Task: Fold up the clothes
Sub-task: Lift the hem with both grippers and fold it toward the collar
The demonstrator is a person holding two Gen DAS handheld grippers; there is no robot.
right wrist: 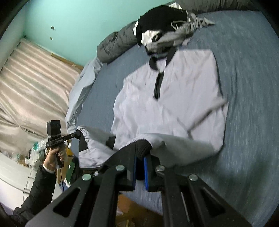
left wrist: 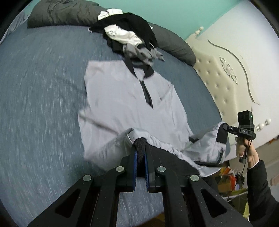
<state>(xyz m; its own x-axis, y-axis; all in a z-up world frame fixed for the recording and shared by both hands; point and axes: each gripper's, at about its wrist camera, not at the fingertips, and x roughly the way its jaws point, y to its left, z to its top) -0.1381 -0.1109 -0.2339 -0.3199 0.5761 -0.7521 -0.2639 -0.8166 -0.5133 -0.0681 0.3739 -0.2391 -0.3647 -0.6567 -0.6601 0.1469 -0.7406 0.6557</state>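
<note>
A light grey shirt [left wrist: 130,97] [right wrist: 174,104] with a black collar and placket lies face up on the blue bed [left wrist: 43,87] [right wrist: 244,87], collar at the far end. Its near hem is lifted off the bed. My left gripper [left wrist: 140,148] is shut on a black knit patch at the hem, and from the right wrist view it [right wrist: 78,134] pinches the hem's left corner. My right gripper [right wrist: 142,153] is shut on a black knit bit of the hem, and in the left wrist view it [left wrist: 225,126] holds the right corner, a hand around its handle.
A heap of black, white and grey clothes [left wrist: 129,33] [right wrist: 165,22] lies just past the collar. A dark grey quilt [left wrist: 61,14] [right wrist: 115,47] runs along the far edge. A cream tufted headboard [left wrist: 226,78] stands to the right, with floor clutter [left wrist: 226,178] below.
</note>
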